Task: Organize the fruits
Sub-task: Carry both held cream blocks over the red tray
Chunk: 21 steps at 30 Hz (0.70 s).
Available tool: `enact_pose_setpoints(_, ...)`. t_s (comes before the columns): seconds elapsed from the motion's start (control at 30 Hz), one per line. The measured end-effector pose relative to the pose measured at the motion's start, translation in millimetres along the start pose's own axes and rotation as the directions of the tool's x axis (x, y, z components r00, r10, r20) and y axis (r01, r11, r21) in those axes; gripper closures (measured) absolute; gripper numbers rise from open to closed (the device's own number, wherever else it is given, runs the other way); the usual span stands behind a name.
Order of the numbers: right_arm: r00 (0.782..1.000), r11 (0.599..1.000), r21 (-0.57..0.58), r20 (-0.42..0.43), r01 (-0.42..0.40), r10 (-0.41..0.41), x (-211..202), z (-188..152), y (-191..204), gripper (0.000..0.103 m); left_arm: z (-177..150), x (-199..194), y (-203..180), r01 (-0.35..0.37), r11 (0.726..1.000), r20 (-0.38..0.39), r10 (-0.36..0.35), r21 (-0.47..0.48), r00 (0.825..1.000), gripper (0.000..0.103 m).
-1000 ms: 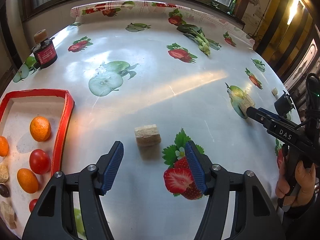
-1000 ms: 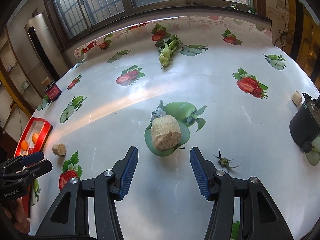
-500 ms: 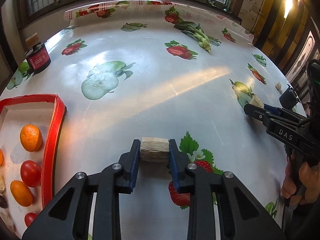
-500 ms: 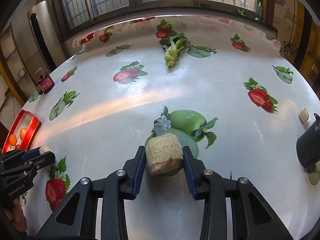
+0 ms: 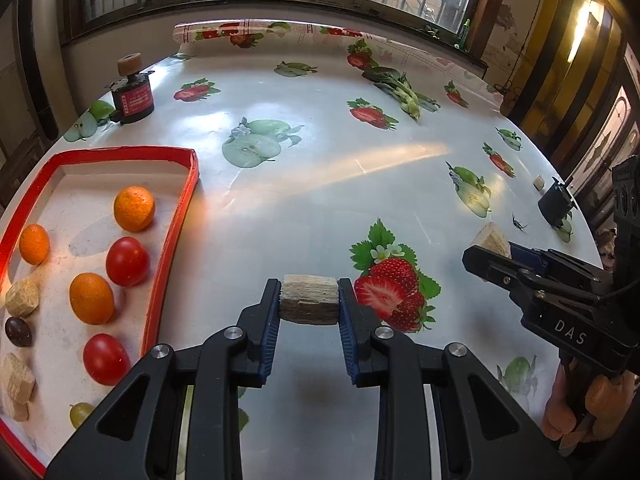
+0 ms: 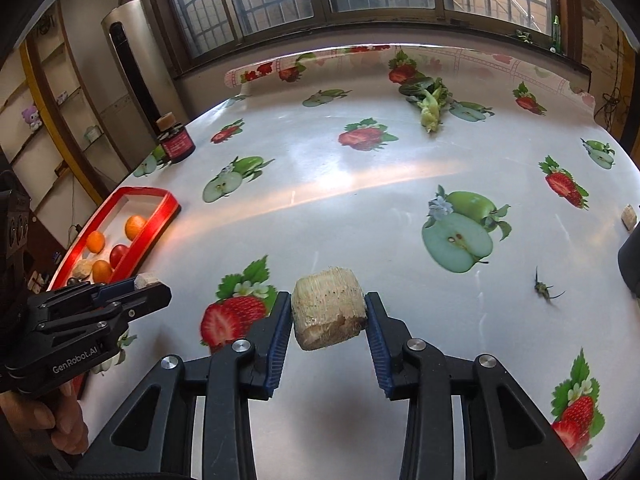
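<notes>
My left gripper [image 5: 309, 300] is shut on a small tan fibrous chunk [image 5: 309, 298] and holds it above the table, right of the red-rimmed tray [image 5: 176, 216]. The tray holds oranges [image 5: 134, 208], red tomatoes [image 5: 127, 261], tan chunks [image 5: 22, 297], a dark fruit and a green grape. My right gripper [image 6: 328, 314] is shut on a larger tan chunk [image 6: 328, 312], lifted off the cloth. The right gripper also shows at the right of the left wrist view [image 5: 492, 256], and the left gripper at the left of the right wrist view [image 6: 144, 284].
A fruit-print cloth [image 5: 320, 184] covers the table. A dark jar with a cork [image 5: 132, 94] stands at the back left. Leafy greens [image 5: 400, 88] lie at the back. A black object [image 5: 554, 204], a small tan piece [image 5: 539, 182] and a stem scrap [image 6: 544, 290] lie at the right.
Both grippers closed on their chunks, then lifted them off the table. The left gripper moved back toward the tray; the right gripper moved left, away from the printed green apple.
</notes>
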State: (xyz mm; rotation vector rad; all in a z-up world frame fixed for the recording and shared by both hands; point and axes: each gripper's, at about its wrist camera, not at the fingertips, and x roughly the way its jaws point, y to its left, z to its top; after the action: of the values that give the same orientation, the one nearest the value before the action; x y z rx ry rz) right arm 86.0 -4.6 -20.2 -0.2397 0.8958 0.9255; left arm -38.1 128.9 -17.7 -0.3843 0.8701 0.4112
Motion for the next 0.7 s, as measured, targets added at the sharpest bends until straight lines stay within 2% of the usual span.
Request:
enact_pose_setpoints(0.37,0.996,0.992,-0.082,-0.016,-0.093,0.092,-4,-13,66,0.066,-24,-38,33,-0.029,0.998,0.031,0.031,-0.055,0.999,0.078)
enact_pose_setpoints(0.7,0.990,0.981,-0.135,-0.039,-0.142,0.138,2,-18,108,0.066,-40,-56,59,-0.053,0.993,0.047,0.058,-0.102,0.997,0.078)
